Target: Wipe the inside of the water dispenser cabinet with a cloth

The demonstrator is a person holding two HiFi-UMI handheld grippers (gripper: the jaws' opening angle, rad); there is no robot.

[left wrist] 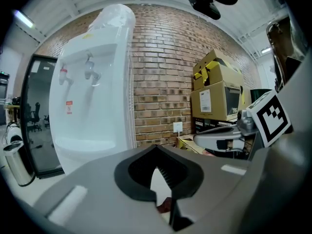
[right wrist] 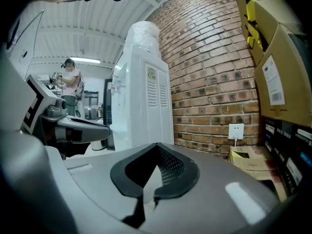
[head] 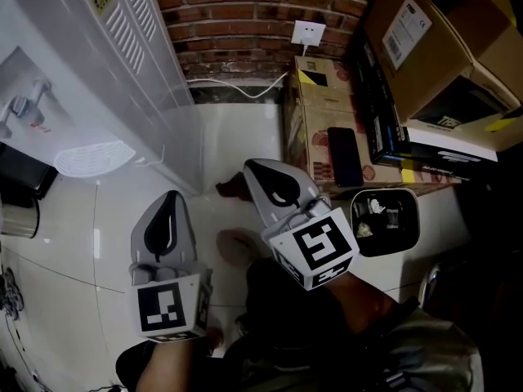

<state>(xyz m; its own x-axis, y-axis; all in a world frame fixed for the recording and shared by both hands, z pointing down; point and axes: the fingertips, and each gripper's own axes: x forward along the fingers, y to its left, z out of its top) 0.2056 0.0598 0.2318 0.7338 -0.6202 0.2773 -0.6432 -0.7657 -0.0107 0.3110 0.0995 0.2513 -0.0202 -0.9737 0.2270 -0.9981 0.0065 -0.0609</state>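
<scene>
The white water dispenser stands at the upper left against the brick wall; it also shows as a tall white water dispenser in the left gripper view, and from its vented side as the same water dispenser in the right gripper view. A dark red cloth lies crumpled on the white floor by its base, and a bit of that cloth shows beyond the left jaws. My left gripper is shut with nothing in it, short of the dispenser's corner. My right gripper is shut and empty, just right of and above the cloth.
A cardboard box with a black phone on it sits right of the grippers, with more boxes stacked behind. A wall socket and white cable are on the brick wall. A black bin stands at right, a steel bin at left. A person stands far off.
</scene>
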